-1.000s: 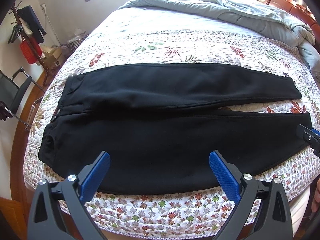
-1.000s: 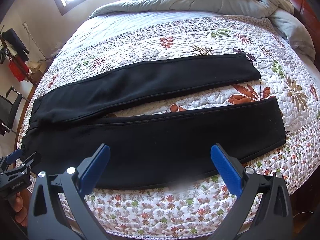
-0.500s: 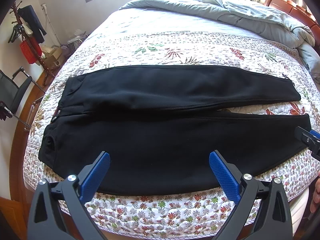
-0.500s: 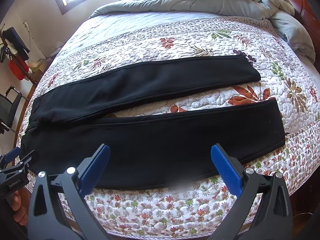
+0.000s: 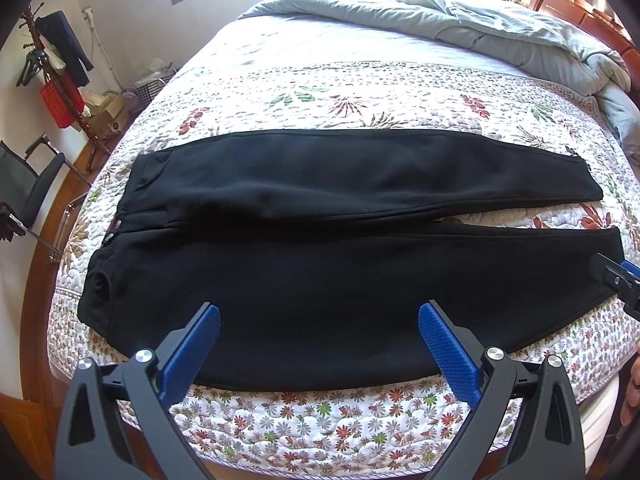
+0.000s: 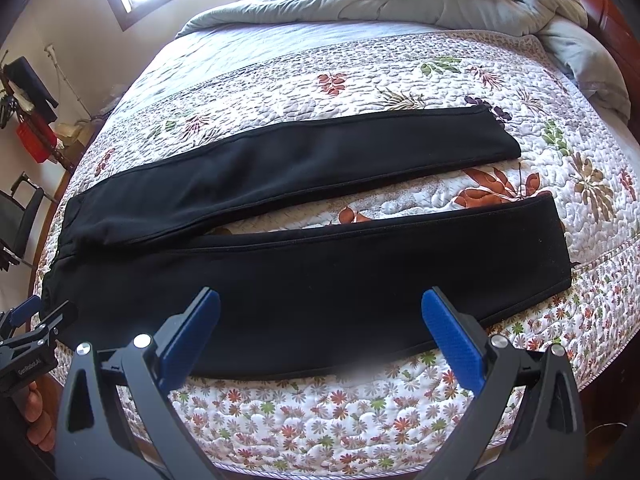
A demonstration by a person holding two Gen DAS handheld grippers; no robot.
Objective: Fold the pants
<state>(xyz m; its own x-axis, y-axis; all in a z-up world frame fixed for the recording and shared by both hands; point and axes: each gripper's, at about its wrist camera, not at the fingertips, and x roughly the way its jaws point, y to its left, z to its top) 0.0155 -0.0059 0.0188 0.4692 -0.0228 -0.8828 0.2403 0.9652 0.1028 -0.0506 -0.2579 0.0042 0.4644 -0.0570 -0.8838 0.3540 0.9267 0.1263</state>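
Black pants (image 5: pixel 320 240) lie flat across the floral quilt, waistband at the left, both legs stretched to the right and spread apart in a narrow V; they show the same way in the right wrist view (image 6: pixel 304 248). My left gripper (image 5: pixel 318 320) is open and empty, above the near leg close to the waist end. My right gripper (image 6: pixel 320 304) is open and empty, above the near leg's middle. Each gripper's tip shows at the edge of the other's view, the right one (image 5: pixel 618 280) by the near cuff, the left one (image 6: pixel 36 328) by the waistband.
A floral quilt (image 5: pixel 360 92) covers the bed, with a rumpled grey duvet (image 5: pixel 500 36) at the far end by the wooden headboard (image 5: pixel 580 8). A coat rack (image 5: pixel 52 68) and a black chair (image 5: pixel 28 188) stand left of the bed.
Both grippers have shifted very slightly; the pants have not moved and both jaws remain open.
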